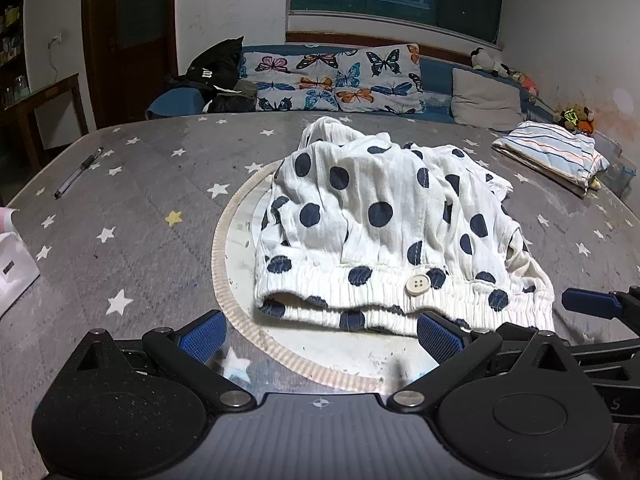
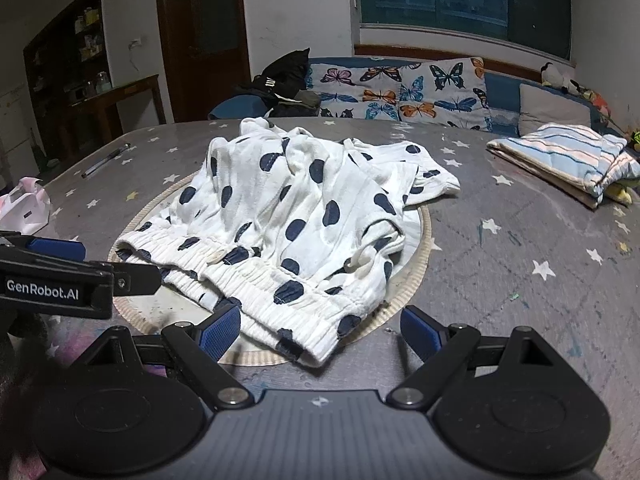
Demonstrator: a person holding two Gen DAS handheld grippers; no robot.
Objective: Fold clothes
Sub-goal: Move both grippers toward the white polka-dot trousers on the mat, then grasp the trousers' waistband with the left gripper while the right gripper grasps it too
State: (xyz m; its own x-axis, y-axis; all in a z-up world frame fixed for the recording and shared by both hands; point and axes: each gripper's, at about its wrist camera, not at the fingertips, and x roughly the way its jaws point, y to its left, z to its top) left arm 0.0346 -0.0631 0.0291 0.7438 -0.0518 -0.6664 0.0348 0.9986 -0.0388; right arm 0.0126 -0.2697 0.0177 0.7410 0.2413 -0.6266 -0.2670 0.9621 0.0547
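Polka-dot garment, shown crumpled and not yet folded on the round mat of the bench, is approached by left gripper and right gripper, jaws wide apart and empty, while a striped folded item is seen set aside.

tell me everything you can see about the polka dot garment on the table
The polka dot garment is white, crinkled cloth with large navy dots, lying crumpled and unfolded in a heap. Its ribbed elastic waistband faces the cameras and carries one pale four-hole button. It rests mostly on a round mat on the star-print tablecloth. Both grippers sit open just short of the waistband; neither visibly grips it.
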